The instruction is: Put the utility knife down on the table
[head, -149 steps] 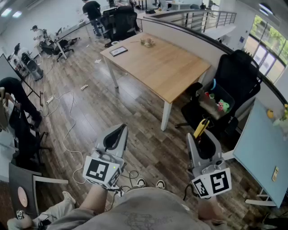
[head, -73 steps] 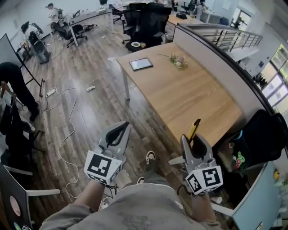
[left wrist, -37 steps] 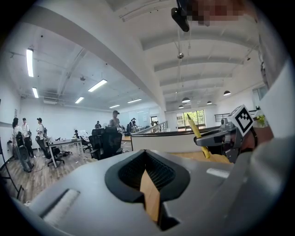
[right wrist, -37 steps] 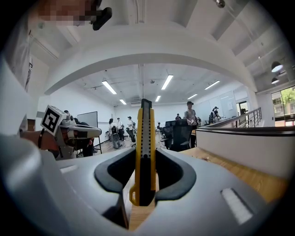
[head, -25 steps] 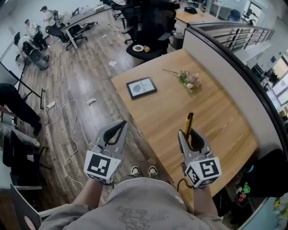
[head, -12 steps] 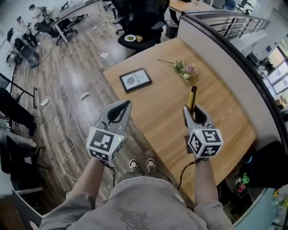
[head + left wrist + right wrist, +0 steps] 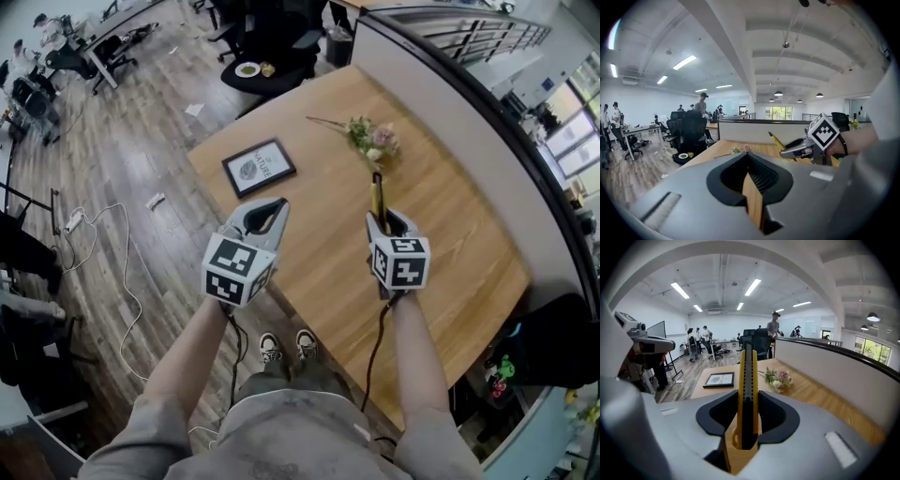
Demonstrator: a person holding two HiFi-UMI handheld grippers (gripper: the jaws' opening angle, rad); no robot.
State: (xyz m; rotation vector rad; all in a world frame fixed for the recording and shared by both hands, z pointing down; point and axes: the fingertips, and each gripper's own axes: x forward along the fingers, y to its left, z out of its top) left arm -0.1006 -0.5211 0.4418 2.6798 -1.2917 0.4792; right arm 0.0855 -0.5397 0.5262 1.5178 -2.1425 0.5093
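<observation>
My right gripper point(image 7: 381, 218) is shut on a yellow and black utility knife point(image 7: 377, 194). The knife's long body sticks out forward past the jaws and hangs above the wooden table point(image 7: 455, 220). In the right gripper view the knife point(image 7: 746, 371) stands straight up between the jaws of that gripper point(image 7: 746, 401), over the table point(image 7: 820, 394). My left gripper point(image 7: 270, 206) hovers over the table's near left edge, shut with nothing in it. The left gripper view shows its closed jaws point(image 7: 748, 155), with the right gripper point(image 7: 806, 146) and the knife point(image 7: 776, 139) beyond.
A framed picture point(image 7: 260, 168) lies on the table's left part and a small bunch of flowers point(image 7: 370, 139) at its far side. A grey partition wall point(image 7: 450, 108) runs along the right. Black office chairs point(image 7: 272, 42) stand beyond the far end, and cables point(image 7: 98, 234) lie on the floor.
The view has come closer to the table. Both grippers have moved forward and now hang over the tabletop, the knife still held in the right one.
</observation>
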